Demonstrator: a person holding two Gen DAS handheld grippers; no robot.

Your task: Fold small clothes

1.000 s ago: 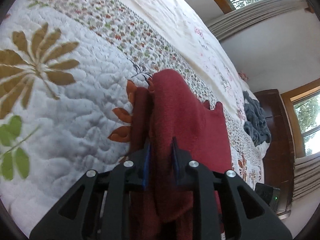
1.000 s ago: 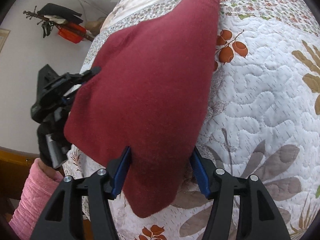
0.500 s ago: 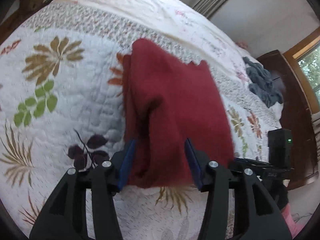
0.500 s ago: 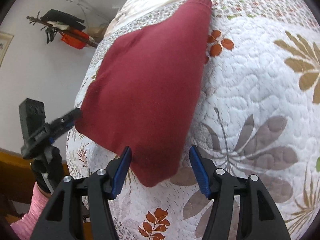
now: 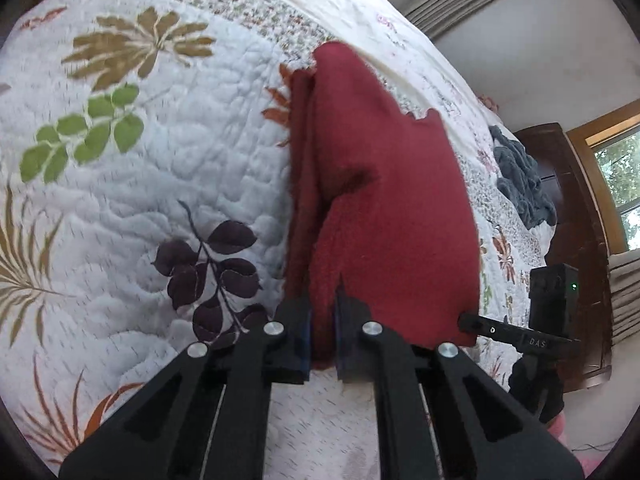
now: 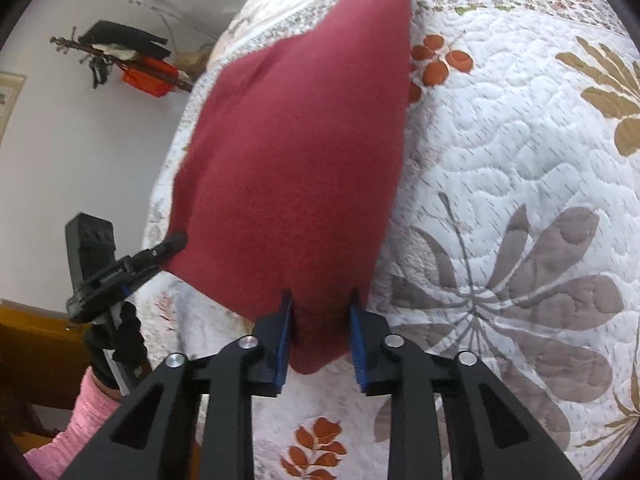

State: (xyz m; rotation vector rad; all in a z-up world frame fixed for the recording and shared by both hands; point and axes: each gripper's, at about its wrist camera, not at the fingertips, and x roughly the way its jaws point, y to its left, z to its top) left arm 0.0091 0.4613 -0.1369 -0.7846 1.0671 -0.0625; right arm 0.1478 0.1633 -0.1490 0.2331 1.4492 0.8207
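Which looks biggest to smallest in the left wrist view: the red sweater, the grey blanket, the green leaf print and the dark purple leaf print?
1. red sweater, though it lies closest to the camera, which enlarges it
2. green leaf print and dark purple leaf print, about alike
3. grey blanket, which lies farther off, so its real size may be larger

One red garment [image 5: 384,208], upper centre; one grey cloth heap [image 5: 524,184], right edge; two grippers: the left gripper [image 5: 322,332] and the right gripper [image 6: 320,336], bottom centre
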